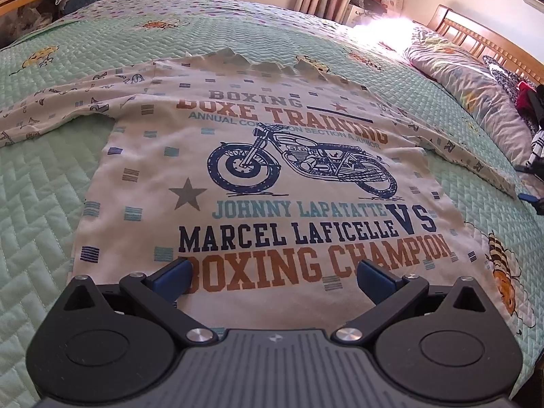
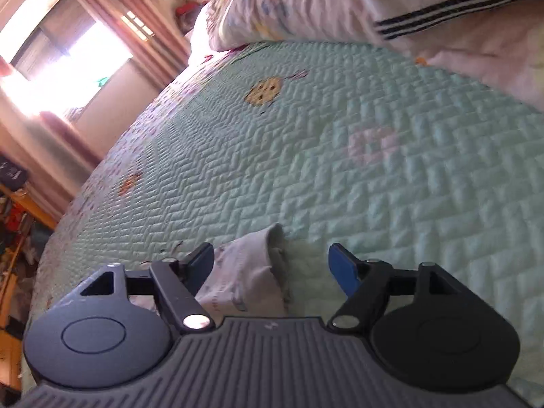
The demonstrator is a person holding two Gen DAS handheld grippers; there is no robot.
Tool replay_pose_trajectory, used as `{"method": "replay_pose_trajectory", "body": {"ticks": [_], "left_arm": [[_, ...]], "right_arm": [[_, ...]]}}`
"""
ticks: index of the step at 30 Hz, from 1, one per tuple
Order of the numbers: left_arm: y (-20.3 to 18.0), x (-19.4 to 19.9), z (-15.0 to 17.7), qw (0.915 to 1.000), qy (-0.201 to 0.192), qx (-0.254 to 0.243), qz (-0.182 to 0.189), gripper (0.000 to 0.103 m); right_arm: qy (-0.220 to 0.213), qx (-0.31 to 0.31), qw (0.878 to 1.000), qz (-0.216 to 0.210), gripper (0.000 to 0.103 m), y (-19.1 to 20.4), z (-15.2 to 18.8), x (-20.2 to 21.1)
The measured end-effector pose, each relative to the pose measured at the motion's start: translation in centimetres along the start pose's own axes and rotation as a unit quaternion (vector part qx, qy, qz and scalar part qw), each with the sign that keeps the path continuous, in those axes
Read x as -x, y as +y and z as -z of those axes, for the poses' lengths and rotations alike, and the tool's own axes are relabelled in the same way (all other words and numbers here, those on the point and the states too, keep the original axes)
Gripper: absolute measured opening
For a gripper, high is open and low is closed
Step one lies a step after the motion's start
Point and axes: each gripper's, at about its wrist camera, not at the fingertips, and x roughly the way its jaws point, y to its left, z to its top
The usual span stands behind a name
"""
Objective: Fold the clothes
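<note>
a: left gripper [image 1: 273,273] low over the t-shirt [image 1: 272,176] hem, jaws wide, blue pads [image 1: 173,277] clear of the cloth, nothing gripped.
b: and the right gripper [image 2: 273,267]?
a: spread wide too; sleeve cuff [image 2: 251,272] lying loose between the fingers, unpinched. shirt flat on the green quilt [image 1: 40,187], print up.

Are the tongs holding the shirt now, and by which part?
Nothing is held. Both left tongs and right tongs are open; the shirt lies loose.

Bare quilt [image 2: 340,170] lies open beyond the sleeve [image 2: 244,272]; pillows [image 2: 289,6] block the far edge.
</note>
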Motion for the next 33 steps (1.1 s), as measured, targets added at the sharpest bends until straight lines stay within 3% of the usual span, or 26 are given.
{"method": "replay_pose_trajectory", "body": {"ticks": [4,9,10,11,12,16,18,20,21,22,23,24,26,28,30,33], "left_arm": [[-0.5,-0.3,0.0,0.9998,0.004,-0.011,-0.013,0.102],[-1.2,-0.6,-0.1,0.9989,0.014,-0.029,-0.034,0.102],[-1.3,-0.6,-0.1,0.9988,0.015,-0.030,-0.037,0.102],[-1.4,-0.7,0.0,0.9986,0.015,-0.030,-0.039,0.102],[-1.4,-0.8,0.0,0.9985,0.016,-0.031,-0.042,0.102],[-2.0,-1.0,-0.2,0.9972,0.025,-0.039,-0.058,0.102],[-2.1,-1.1,-0.3,0.9969,0.029,-0.040,-0.062,0.102],[-2.1,-1.1,-0.4,0.9968,0.032,-0.038,-0.062,0.102],[-2.0,-1.1,-0.4,0.9968,0.033,-0.038,-0.062,0.102],[-2.0,-1.1,-0.4,0.9968,0.033,-0.038,-0.061,0.102],[-2.0,-1.1,-0.4,0.9969,0.033,-0.037,-0.061,0.102],[-2.0,-1.1,-0.4,0.9969,0.033,-0.038,-0.061,0.102],[-2.2,-1.1,-0.4,0.9966,0.034,-0.040,-0.064,0.102],[-2.3,-1.2,-0.3,0.9963,0.034,-0.041,-0.067,0.102],[-2.4,-1.2,-0.3,0.9960,0.035,-0.044,-0.069,0.102],[-2.4,-1.2,-0.4,0.9959,0.038,-0.043,-0.070,0.102]], "right_arm": [[0.041,0.056,0.997,-0.039,0.078,1.8,-0.4,-3.3],[0.052,0.177,0.983,-0.005,0.074,5.7,0.0,-6.0],[0.057,0.191,0.980,-0.005,0.068,6.1,0.0,-6.0],[0.061,0.205,0.977,-0.006,0.043,6.4,0.1,-5.9],[0.065,0.218,0.974,-0.007,0.008,6.7,0.1,-5.8],[0.025,0.302,0.953,0.012,0.009,8.1,0.8,-4.2],[-0.019,0.327,0.945,0.020,0.010,8.7,0.8,-3.2],[-0.038,0.324,0.945,0.030,0.016,8.6,0.3,-3.2],[-0.005,0.293,0.955,0.033,0.031,7.8,-0.5,-4.3],[0.049,0.250,0.966,0.041,0.039,6.5,-1.0,-6.0],[0.054,0.206,0.977,0.025,0.039,5.1,-1.5,-6.2],[0.035,0.155,0.987,0.002,0.040,3.7,-2.0,-5.4],[0.001,0.026,1.000,-0.008,0.056,0.7,-2.7,-3.8],[-0.056,-0.067,0.996,0.022,0.057,-1.2,-2.6,-1.7],[-0.100,-0.060,0.991,0.063,0.059,0.0,-2.2,0.0],[-0.102,0.026,0.994,-0.014,0.063,5.0,-0.8,0.1]]}}
